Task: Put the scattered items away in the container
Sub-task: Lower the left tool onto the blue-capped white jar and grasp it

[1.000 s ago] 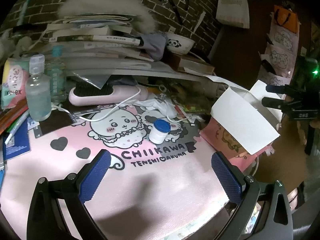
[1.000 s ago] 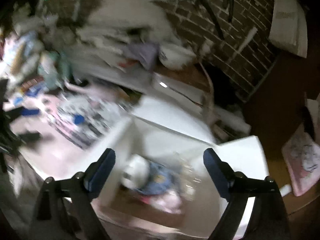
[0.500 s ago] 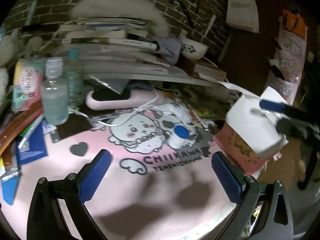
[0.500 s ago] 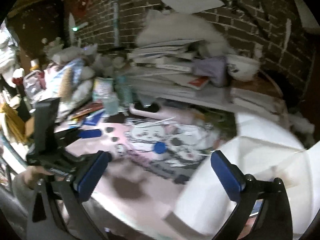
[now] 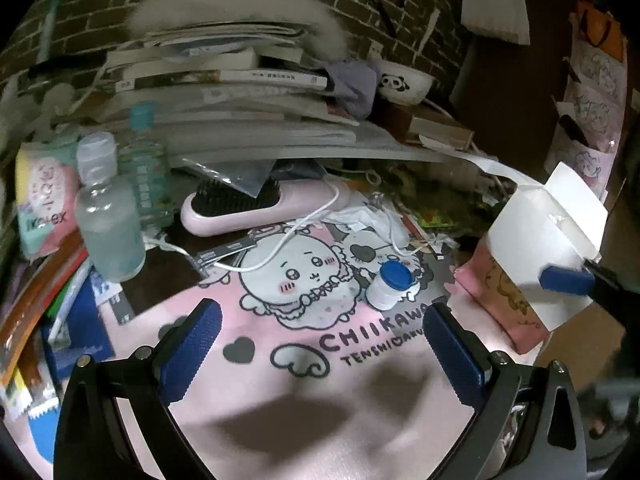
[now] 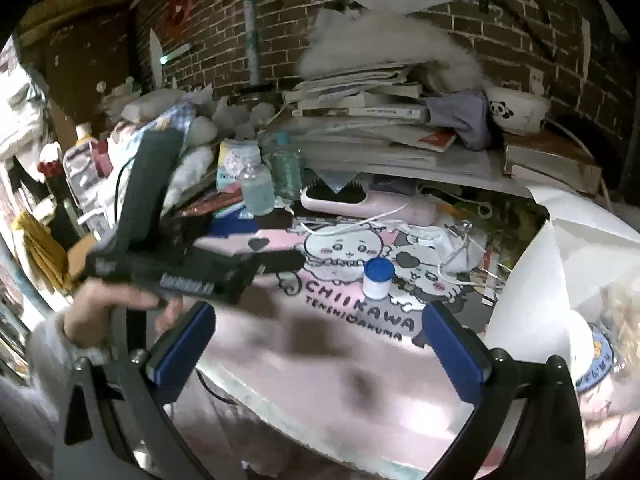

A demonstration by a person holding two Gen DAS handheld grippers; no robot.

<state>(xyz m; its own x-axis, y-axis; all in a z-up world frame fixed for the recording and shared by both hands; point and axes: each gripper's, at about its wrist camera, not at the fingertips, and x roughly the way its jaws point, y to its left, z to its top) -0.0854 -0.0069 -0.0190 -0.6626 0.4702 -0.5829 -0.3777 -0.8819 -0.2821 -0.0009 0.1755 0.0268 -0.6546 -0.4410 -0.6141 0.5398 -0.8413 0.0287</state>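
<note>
A small white jar with a blue lid (image 5: 390,285) (image 6: 377,277) stands on the pink cartoon mat (image 5: 320,420), ahead and slightly right of my left gripper (image 5: 320,354), which is open and holds nothing. The white open-flapped box (image 5: 544,236) stands at the mat's right edge; in the right wrist view its flap (image 6: 560,280) fills the right side, with packets inside. My right gripper (image 6: 320,354) is open and empty above the mat's near edge. A clear bottle (image 5: 109,216), a pink hairbrush (image 5: 256,204) and a white cable (image 5: 288,240) lie further back.
A tall stack of books and papers (image 5: 224,92) with a panda bowl (image 5: 404,86) crowds the back. Pens and packets (image 5: 44,304) pile up at the left. A hand (image 6: 116,300) holds the other gripper at the left of the right wrist view.
The right gripper has swung left from above the box to face the mat and the jar. The left gripper has moved closer over the mat.
</note>
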